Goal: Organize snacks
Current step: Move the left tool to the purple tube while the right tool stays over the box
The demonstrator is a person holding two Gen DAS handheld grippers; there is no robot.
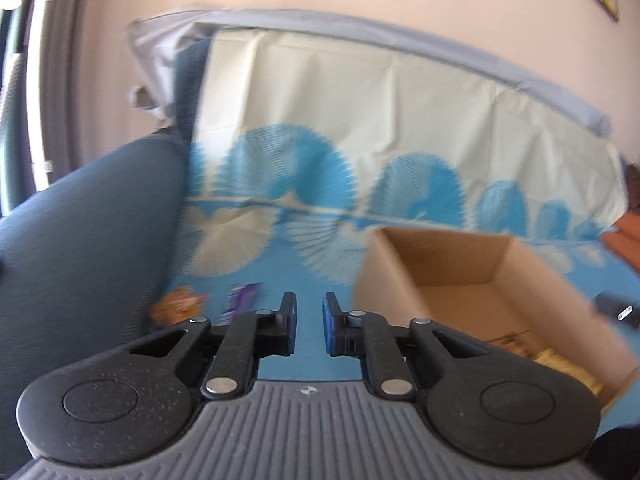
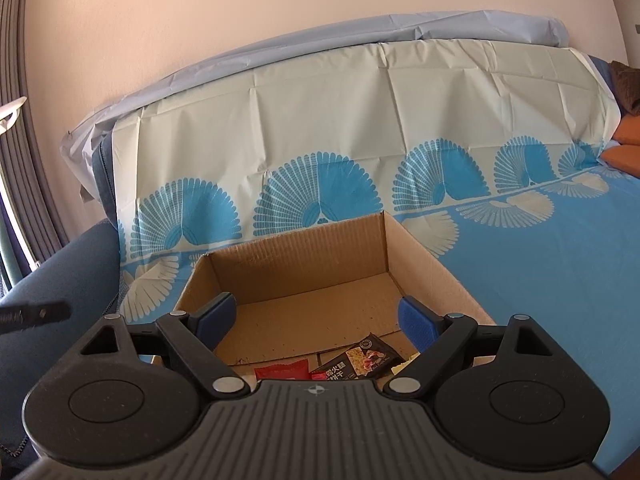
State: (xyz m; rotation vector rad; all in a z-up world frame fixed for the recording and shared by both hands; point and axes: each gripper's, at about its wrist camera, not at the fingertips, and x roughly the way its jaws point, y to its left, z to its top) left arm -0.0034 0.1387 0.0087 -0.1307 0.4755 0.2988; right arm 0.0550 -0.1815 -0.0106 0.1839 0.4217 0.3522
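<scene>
An open cardboard box (image 2: 304,268) sits on a blue patterned cloth. In the right wrist view my right gripper (image 2: 316,320) is wide open and empty above the box's near end. Below it lie a black snack packet (image 2: 360,360) and a red packet (image 2: 282,371) on the box floor. In the left wrist view my left gripper (image 1: 310,326) is open by a narrow gap and empty, hovering over the cloth left of the box (image 1: 452,264). A purple packet (image 1: 240,298) and an orange-brown wrapped snack (image 1: 178,304) lie on the cloth ahead of it. Yellowish packets (image 1: 560,364) show in the box.
The blue and cream fan-patterned cloth (image 2: 540,280) covers a sofa seat and backrest. A dark blue armrest (image 1: 80,248) rises at the left. Orange cushions (image 2: 624,144) lie at the far right. A peach wall stands behind.
</scene>
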